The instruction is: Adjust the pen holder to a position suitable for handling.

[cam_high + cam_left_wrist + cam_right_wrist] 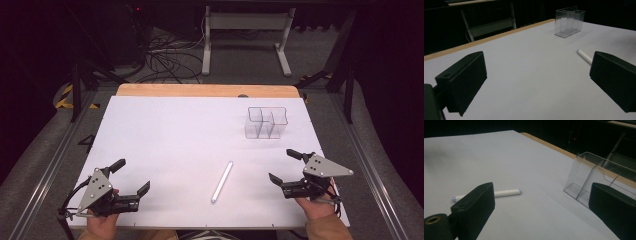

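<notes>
The left claw (134, 176) rests near the counter's front left corner with its jaws spread wide, released and holding nothing; in the left gripper view bare white surface lies between its two black jaws. The right claw (285, 167) sits near the front right corner, likewise spread wide and released, touching nothing. The counter (165, 130) is covered by a white sheet, with a strip of pale wood showing along its far edge. Around it the room is dark: grey floor, a tangle of cables (165, 60) behind the far edge, and the white legs of another table (245, 30) farther back. A white tube (222, 181) lies flat on the sheet toward the front edge, a little right of the middle, slanting from front-left to back-right. It lies between the two claws, nearer the right one and apart from both; in the right gripper view it shows just past that claw's left jaw, and in the left gripper view its end peeks out beside the right jaw. A clear plastic compartment holder (266, 122) stands upright toward the back right of the counter, beyond the right claw, well apart from the tube.
</notes>
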